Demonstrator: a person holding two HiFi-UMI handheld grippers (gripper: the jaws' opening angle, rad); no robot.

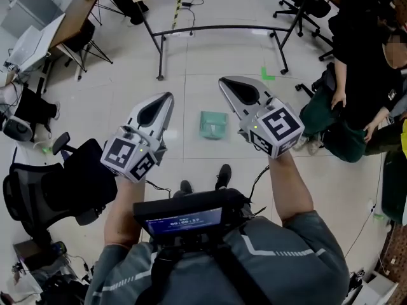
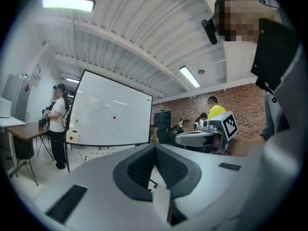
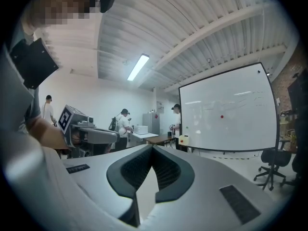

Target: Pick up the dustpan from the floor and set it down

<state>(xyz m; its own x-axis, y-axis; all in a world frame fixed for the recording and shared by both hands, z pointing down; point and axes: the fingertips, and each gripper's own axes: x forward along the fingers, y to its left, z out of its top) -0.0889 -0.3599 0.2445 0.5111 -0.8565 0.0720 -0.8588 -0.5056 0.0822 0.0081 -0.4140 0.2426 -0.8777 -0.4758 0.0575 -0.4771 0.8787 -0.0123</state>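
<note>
Head view: a pale green, squarish plastic dustpan (image 1: pixel 214 124) lies flat on the glossy white tiled floor (image 1: pixel 191 165), between the smooth grey left gripper (image 1: pixel 170 96) and right gripper (image 1: pixel 223 82), touching neither.

Left gripper view: the ribbed dark pads (image 2: pixel 137 170) meet at the tips, with nothing between them.

Right gripper view: its jaws are likewise pressed together and empty.

light: bright, even, from ceiling strip lamps (image 2: pixel 67 4) | shadows: soft | gripper views: fisheye, dark corners | focus: mostly sharp
</note>
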